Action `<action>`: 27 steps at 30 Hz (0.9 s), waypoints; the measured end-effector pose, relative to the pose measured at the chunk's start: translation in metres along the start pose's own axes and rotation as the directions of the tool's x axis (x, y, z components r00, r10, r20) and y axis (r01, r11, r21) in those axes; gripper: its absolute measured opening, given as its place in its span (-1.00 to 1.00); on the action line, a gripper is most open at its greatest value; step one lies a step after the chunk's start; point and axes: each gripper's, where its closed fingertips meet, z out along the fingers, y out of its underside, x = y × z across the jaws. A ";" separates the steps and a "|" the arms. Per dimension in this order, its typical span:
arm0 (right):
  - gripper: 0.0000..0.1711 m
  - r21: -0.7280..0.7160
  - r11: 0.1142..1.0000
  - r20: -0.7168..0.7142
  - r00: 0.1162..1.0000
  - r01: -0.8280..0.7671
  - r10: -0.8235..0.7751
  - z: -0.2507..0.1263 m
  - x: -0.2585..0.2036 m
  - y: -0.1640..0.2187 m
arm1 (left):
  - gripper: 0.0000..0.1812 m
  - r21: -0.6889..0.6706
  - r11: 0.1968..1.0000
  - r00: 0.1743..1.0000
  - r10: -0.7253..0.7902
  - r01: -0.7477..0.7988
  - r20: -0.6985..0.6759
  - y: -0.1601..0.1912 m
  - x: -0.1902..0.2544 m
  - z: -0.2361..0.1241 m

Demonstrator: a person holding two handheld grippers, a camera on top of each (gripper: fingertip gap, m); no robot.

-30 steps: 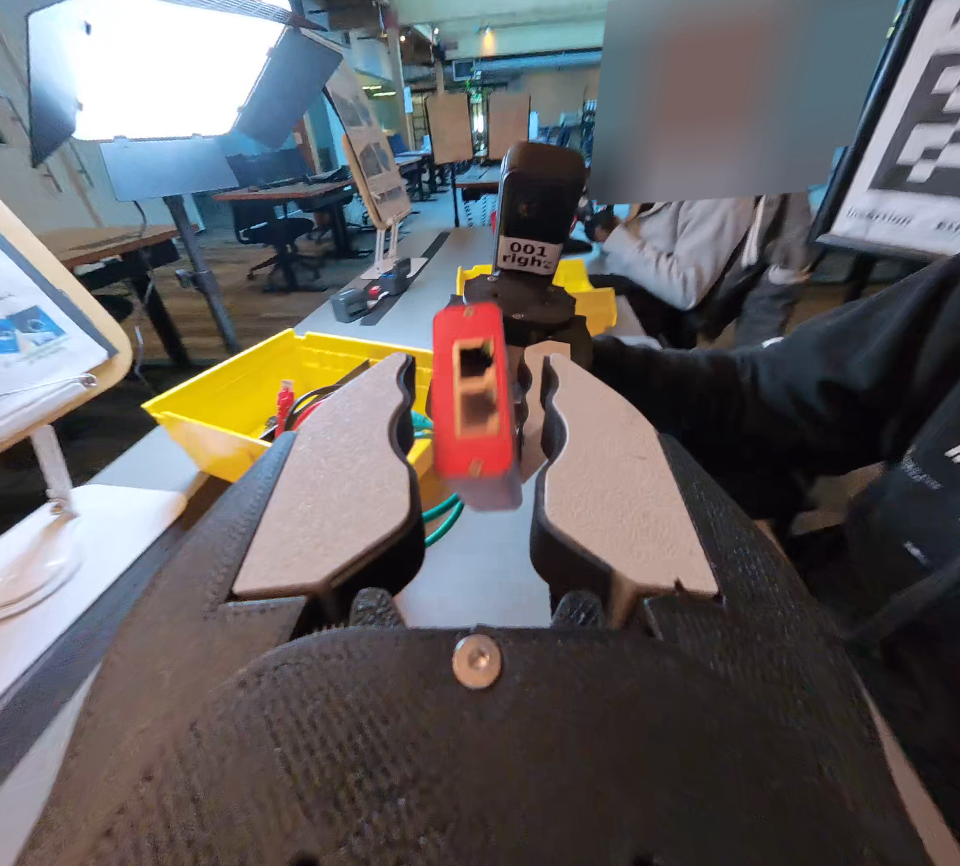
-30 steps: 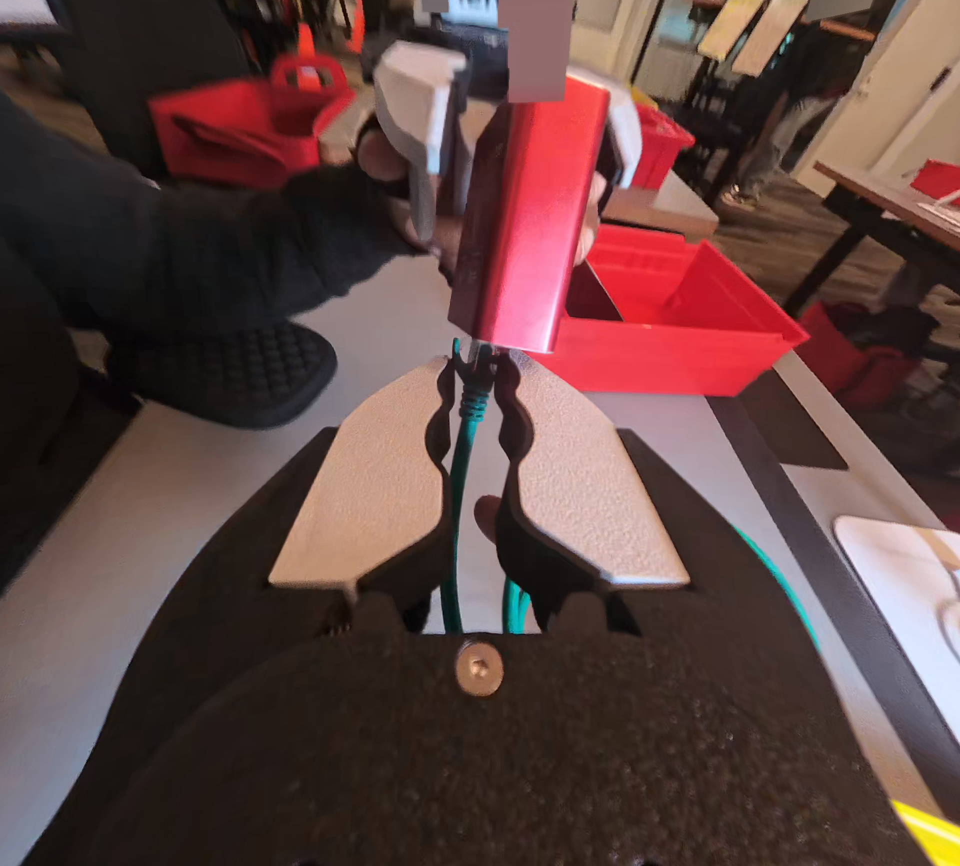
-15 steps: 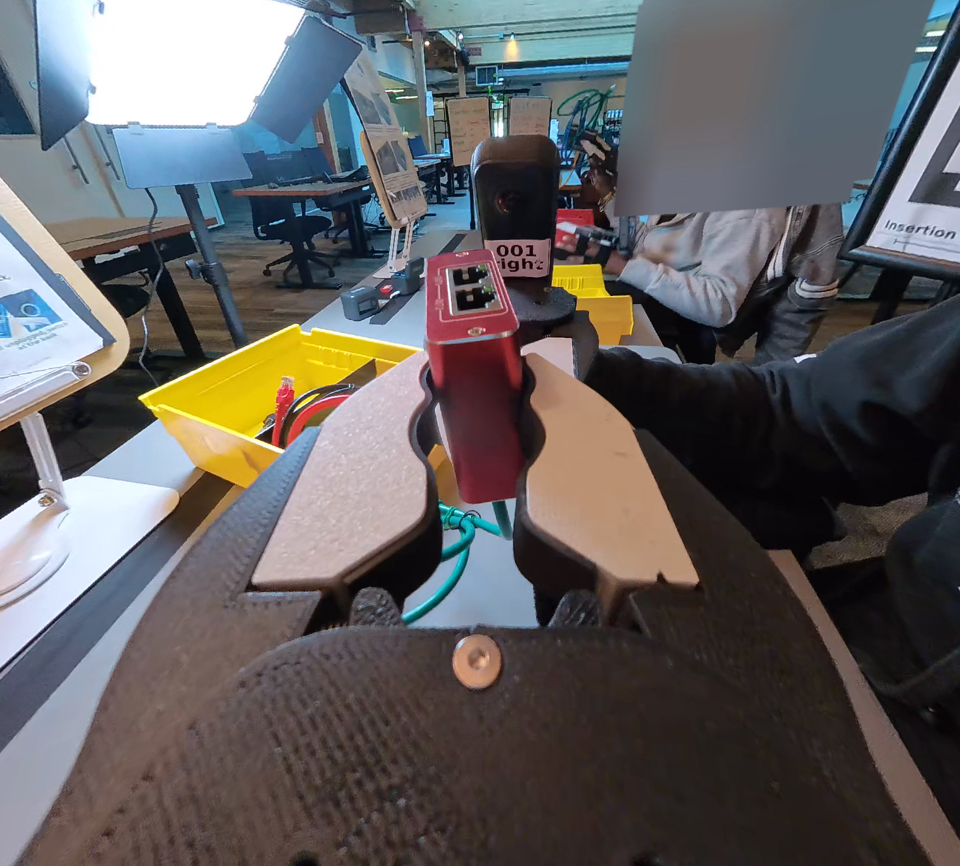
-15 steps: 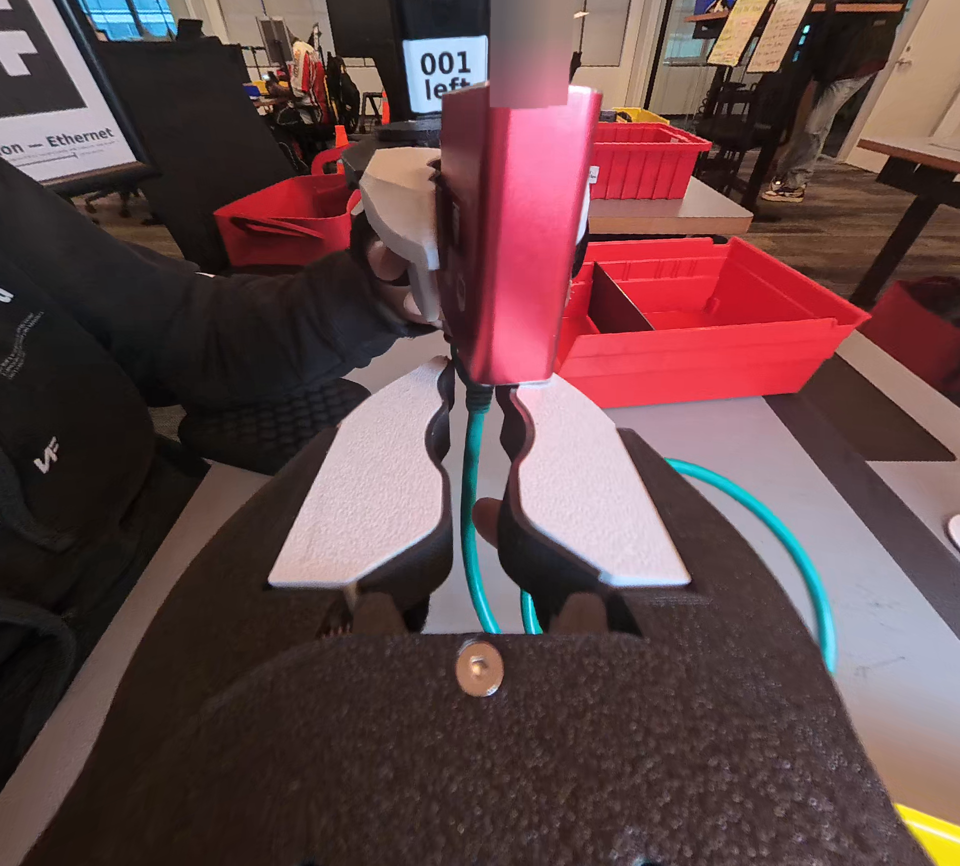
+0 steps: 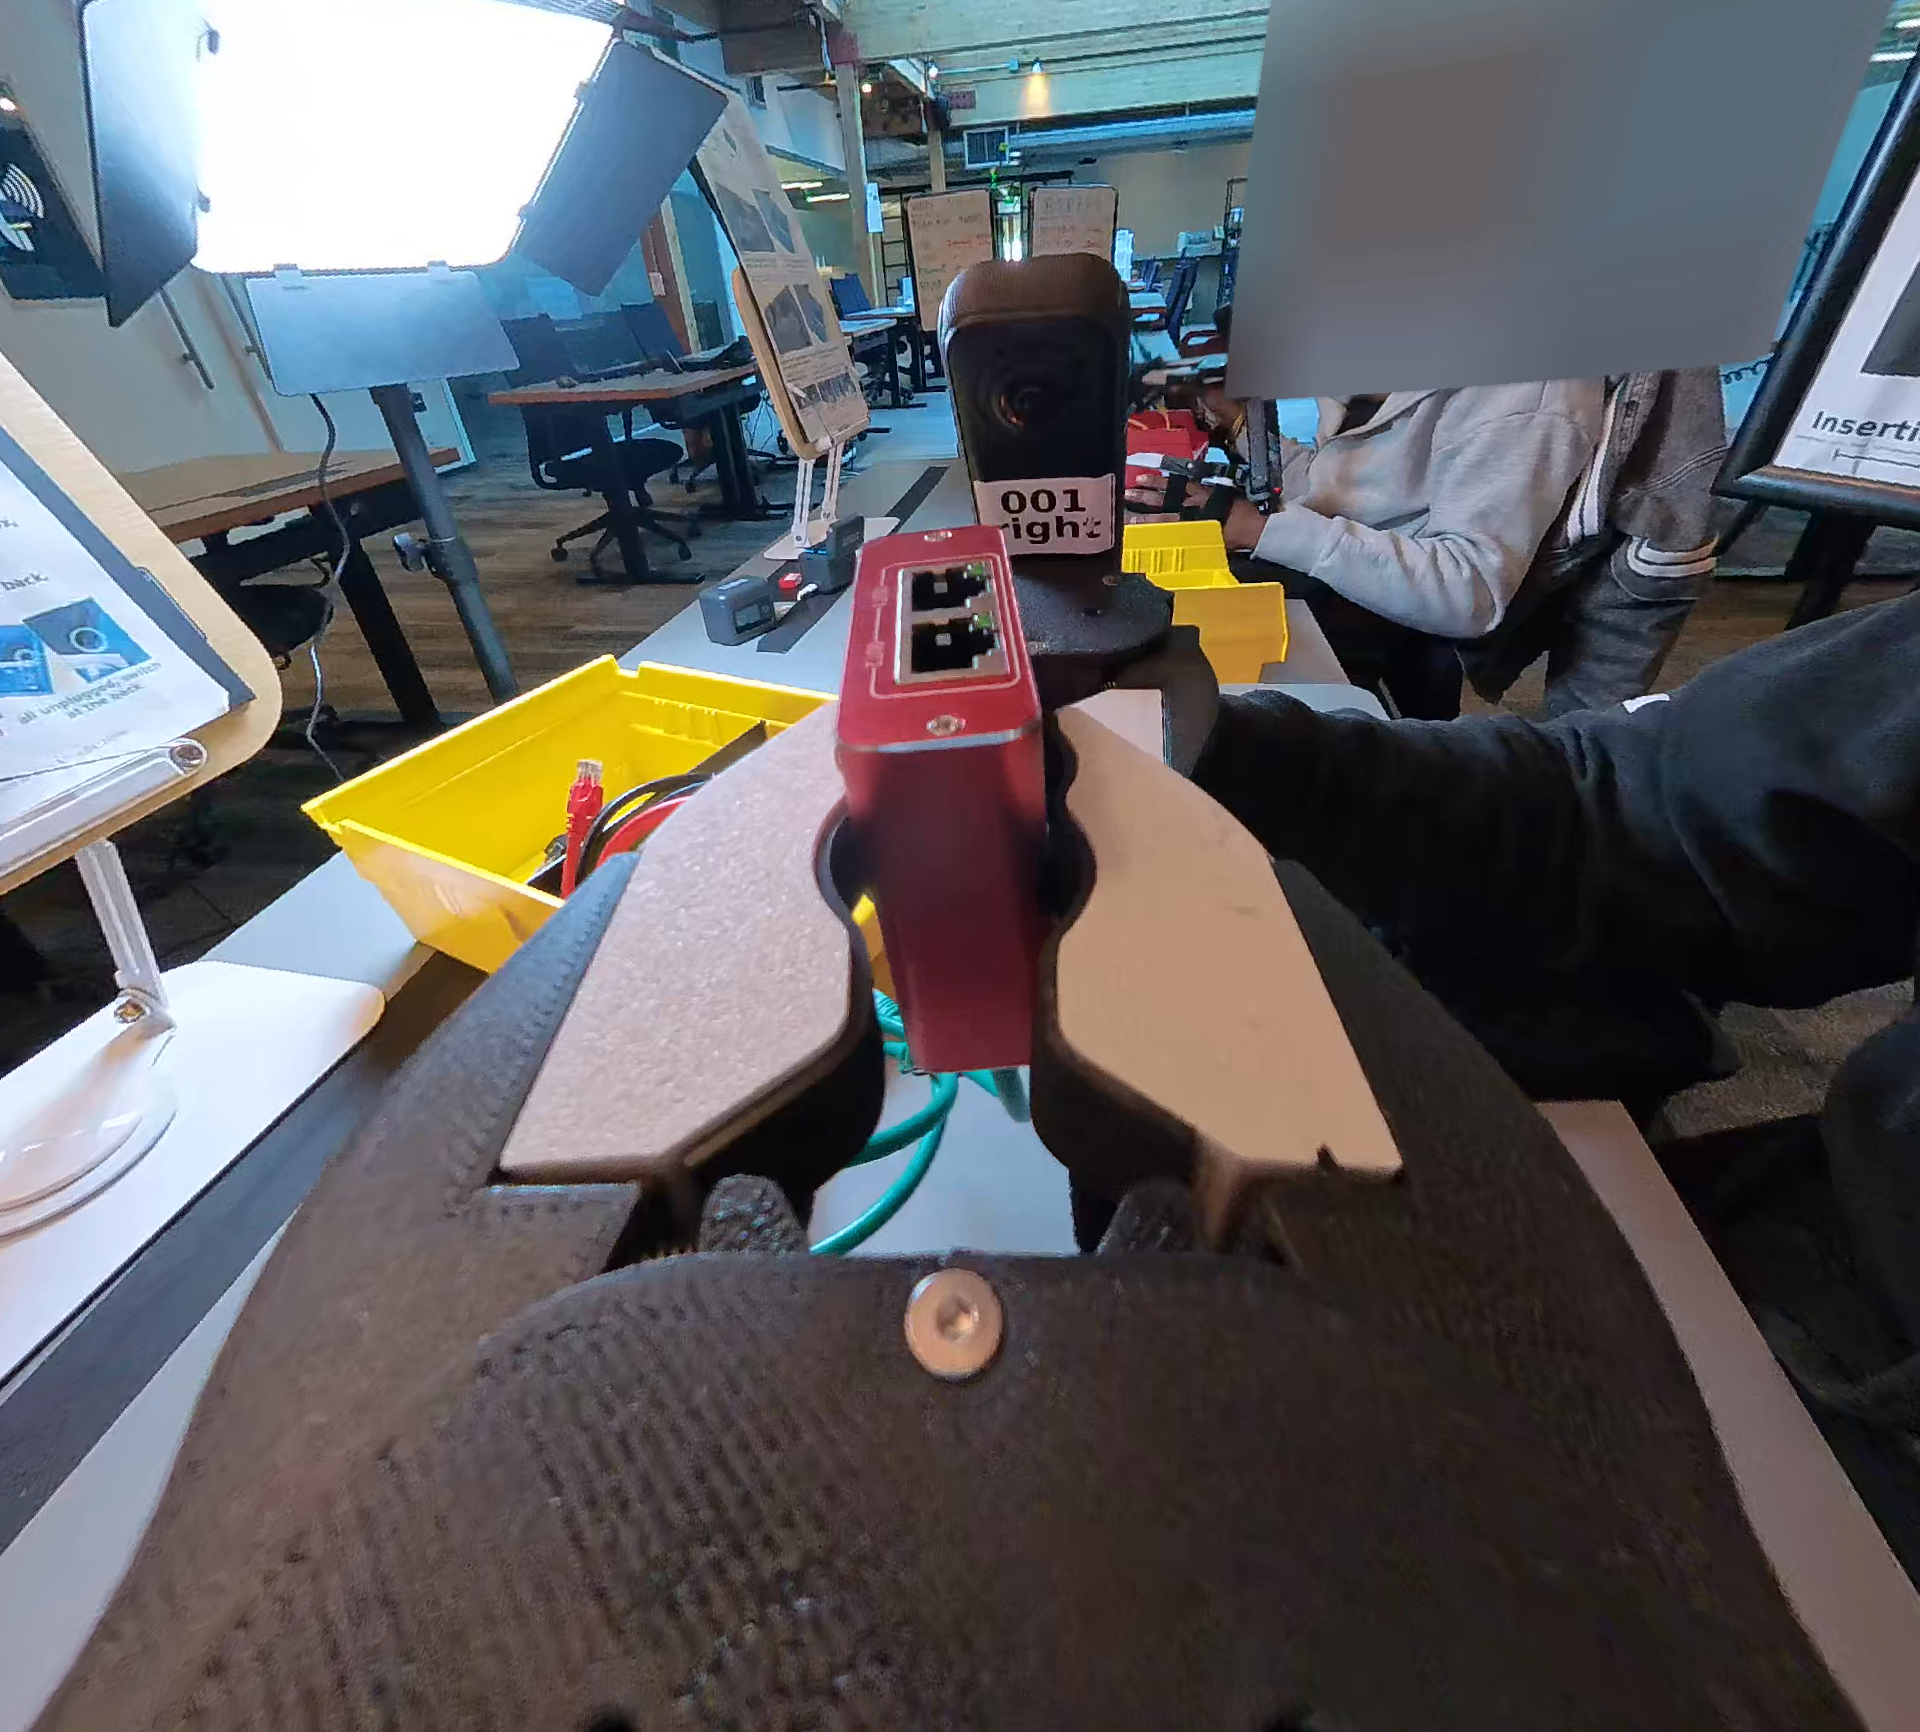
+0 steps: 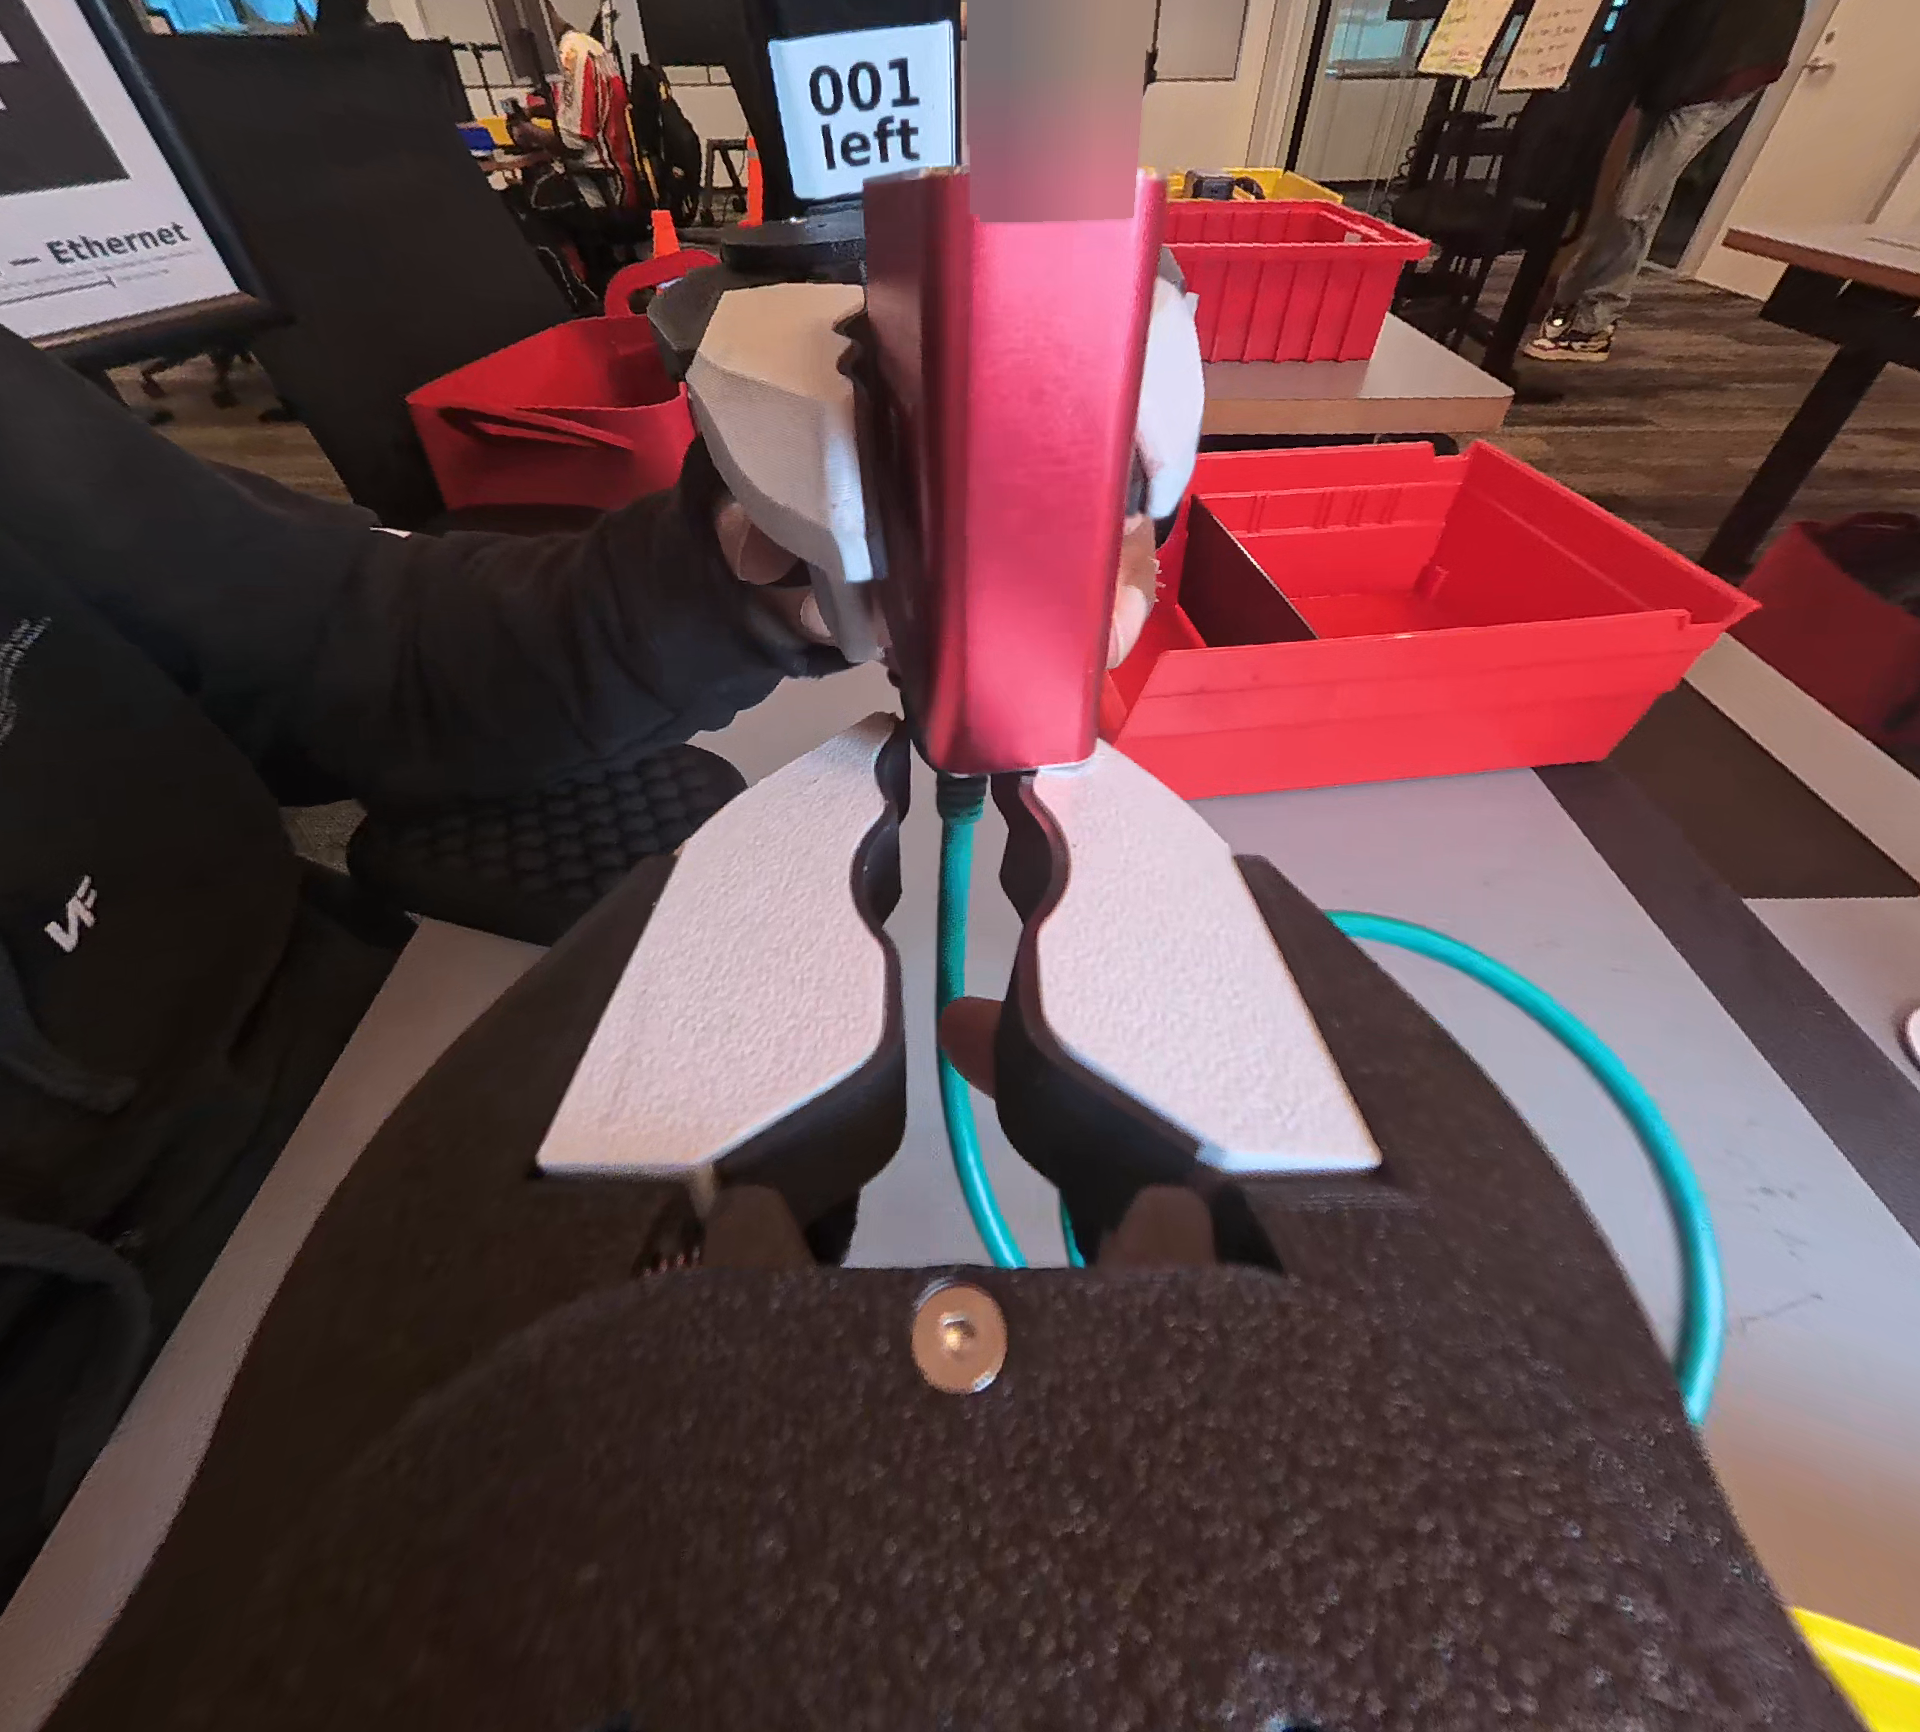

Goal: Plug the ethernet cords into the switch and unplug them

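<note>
My left gripper (image 5: 951, 747) is shut on a red metal switch (image 5: 940, 851) and holds it upright above the table. Two empty ports (image 5: 945, 617) show on its top end. In the right wrist view the switch (image 6: 1008, 477) stands between the left gripper's white fingers (image 6: 769, 425). My right gripper (image 6: 956, 757) is just under the switch's lower end, shut on the plug of a green ethernet cord (image 6: 1621, 1090). The plug meets the switch's lower end. The cord loops over the table and shows under the switch in the left wrist view (image 5: 914, 1132).
A yellow bin (image 5: 468, 809) with a red cord (image 5: 582, 799) sits left of the switch. A red bin (image 6: 1455, 643) stands on the grey table (image 6: 1507, 903). A white stand base (image 5: 156, 1059) is at the left. A person in grey (image 5: 1455, 519) sits beyond. Spacing between my two grippers at the tips: around 6 centimeters.
The switch has swung from tilted towards the left camera to upright, ports on top. The left fingers have closed in around it. The right gripper still holds the green plug at its lower end.
</note>
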 end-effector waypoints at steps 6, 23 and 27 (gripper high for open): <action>-0.83 0.051 0.998 -0.006 0.999 -0.046 0.046 0.001 0.002 -0.006 | -0.67 0.079 0.996 0.999 -0.043 0.044 -0.008 -0.007 -0.004 -0.003; -0.81 0.207 0.936 0.035 0.958 -0.286 0.285 0.001 0.012 -0.024 | -0.67 0.216 0.976 0.995 -0.055 0.037 0.077 -0.021 -0.016 -0.012; -0.82 0.219 0.934 0.026 0.958 -0.284 0.285 0.003 0.011 -0.026 | -0.68 0.212 0.977 0.997 -0.031 0.014 0.074 -0.024 -0.012 -0.014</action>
